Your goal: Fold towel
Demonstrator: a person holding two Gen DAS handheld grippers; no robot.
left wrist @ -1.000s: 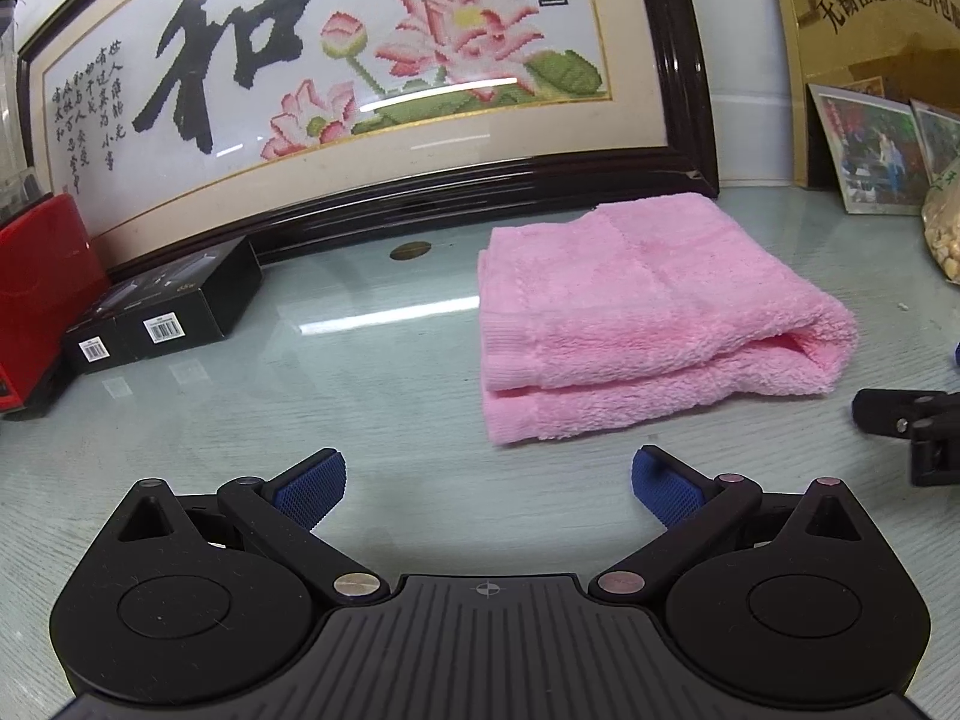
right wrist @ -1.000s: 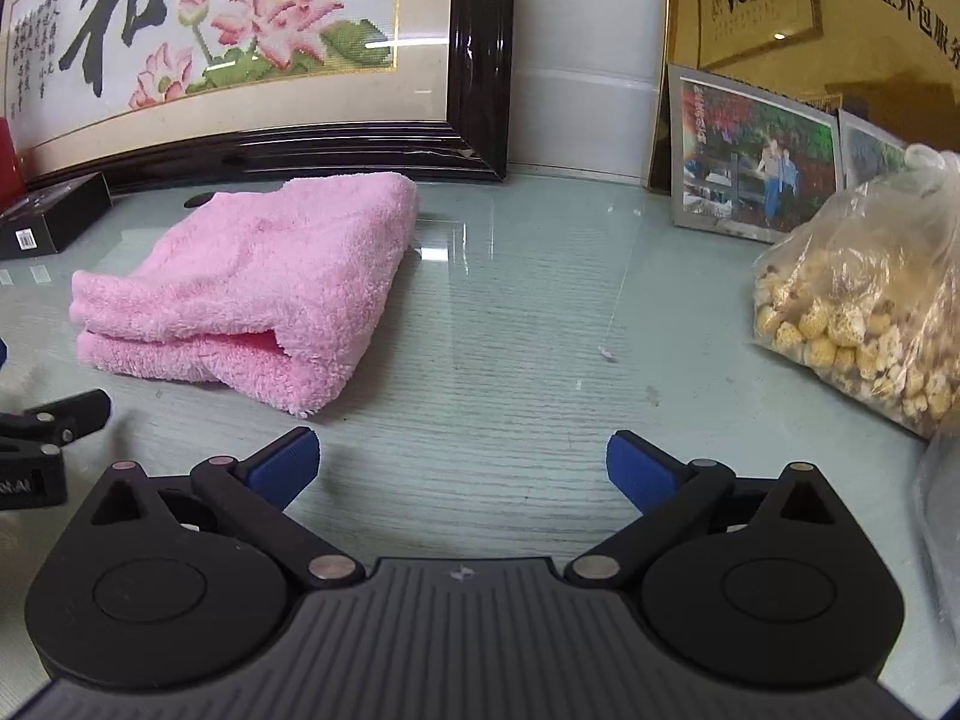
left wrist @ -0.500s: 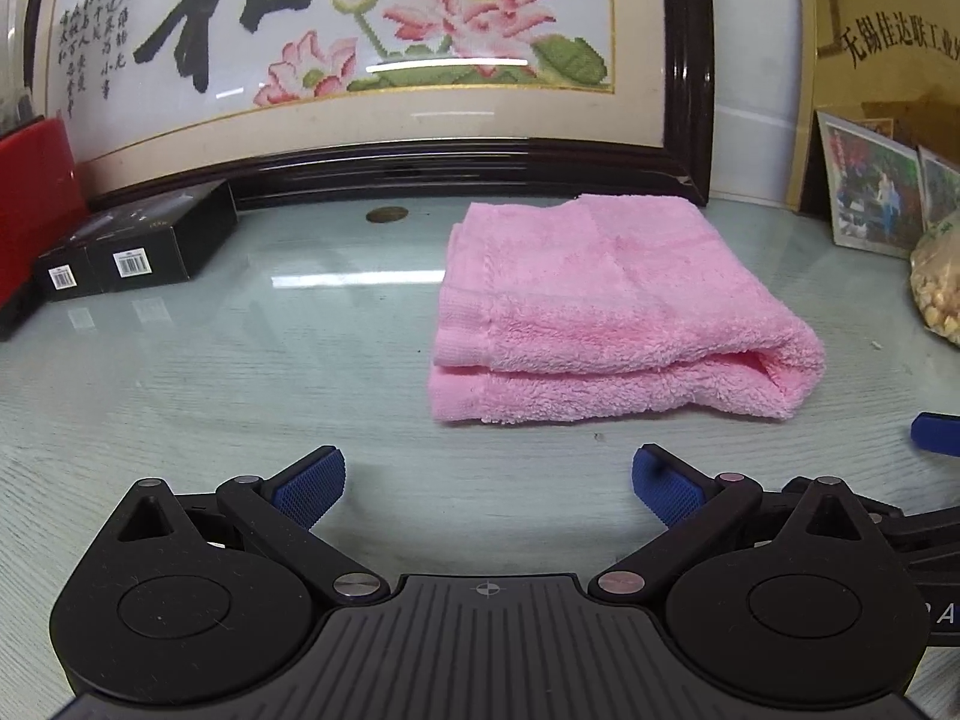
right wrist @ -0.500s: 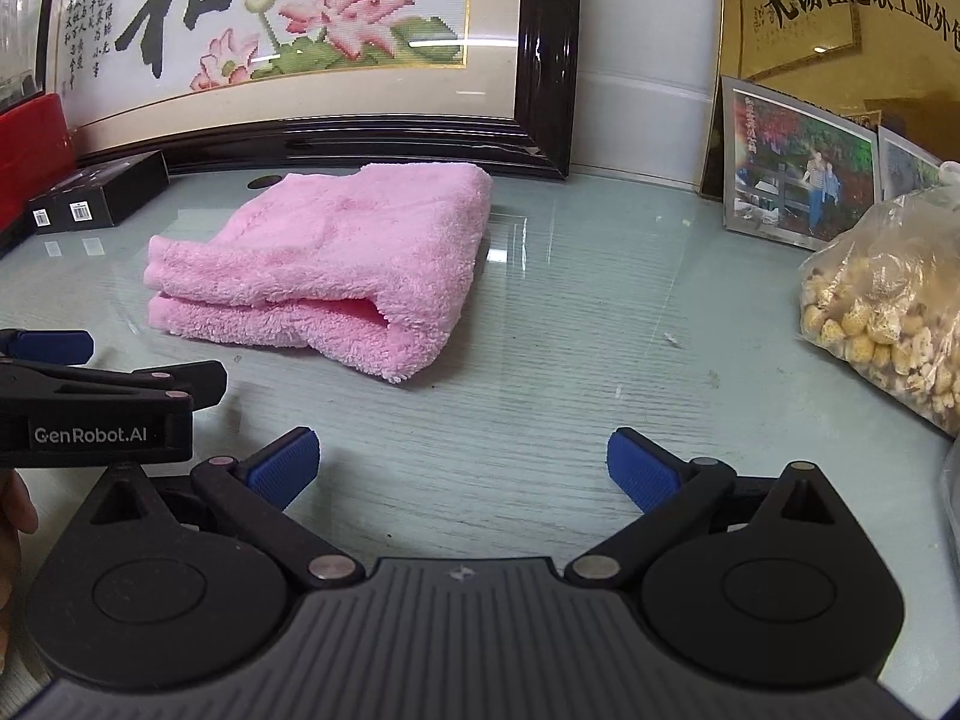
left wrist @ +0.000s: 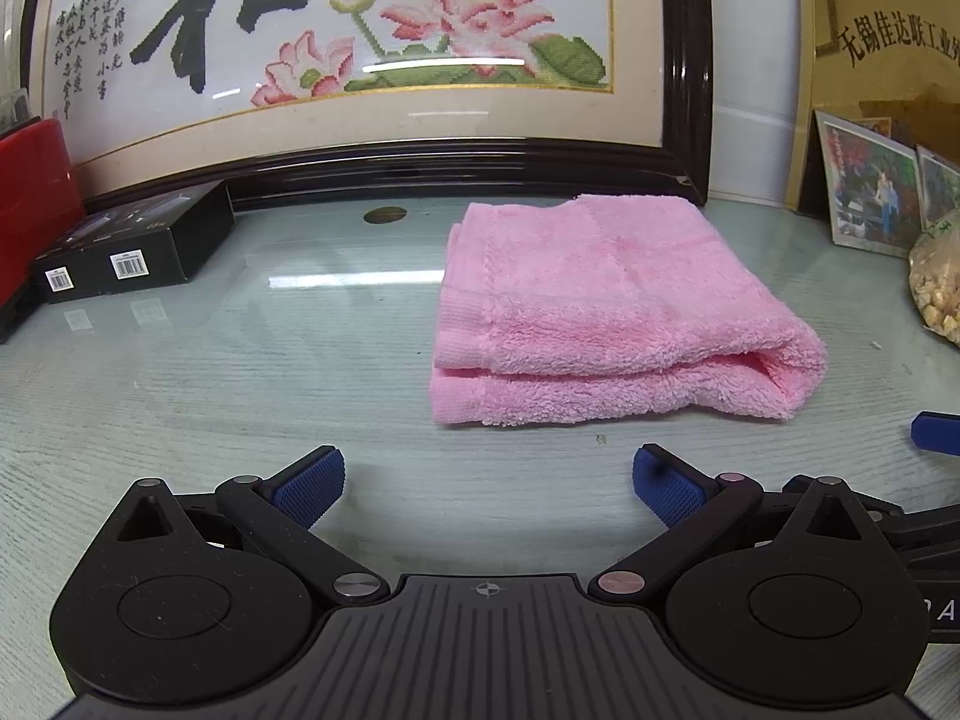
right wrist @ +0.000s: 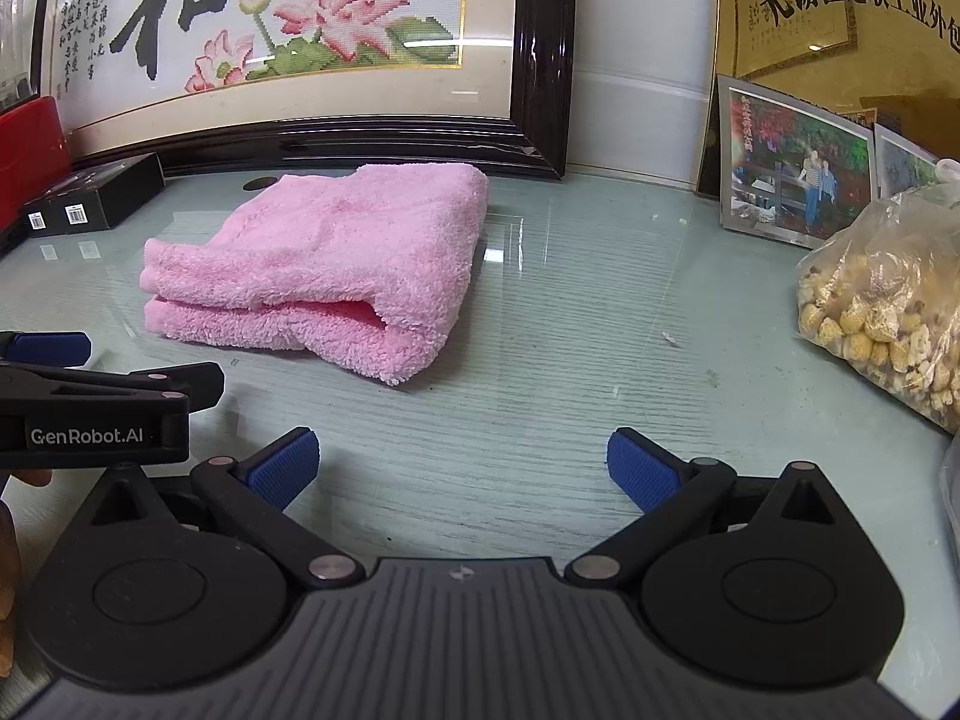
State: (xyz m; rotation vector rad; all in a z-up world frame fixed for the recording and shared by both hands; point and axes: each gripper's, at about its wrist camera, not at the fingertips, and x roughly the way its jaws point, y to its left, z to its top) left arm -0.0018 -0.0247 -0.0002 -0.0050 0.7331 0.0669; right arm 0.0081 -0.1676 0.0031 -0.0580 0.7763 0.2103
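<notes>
Here the pink towel (left wrist: 612,312) lies folded into a thick square on the glass-topped table (left wrist: 210,372), ahead of both sets of jaws and touched by neither. The left gripper (left wrist: 487,483) has its jaws spread wide with nothing between them; the towel sits just beyond them and a little toward the right finger, its layered open edge facing the jaws and its rounded fold on the far right side. The right gripper (right wrist: 462,465) also stands with jaws wide apart and empty; from there the towel (right wrist: 324,264) is ahead and off past the left finger, with bare table straight in front of the gap. Beside the right gripper's left finger the left gripper's black body (right wrist: 96,414) shows, marked GenRobot.AI, close alongside. Beyond the towel a dark-framed lotus embroidery (left wrist: 372,54) leans against the wall, nearly touching the towel's far edge. Far out past the left gripper's left finger are black boxes (left wrist: 132,252) with barcode labels and a red object (left wrist: 36,192). Past the right gripper's right finger rest a clear bag of pale lumpy snacks (right wrist: 882,306) and, further back, a framed photo (right wrist: 792,180).
</notes>
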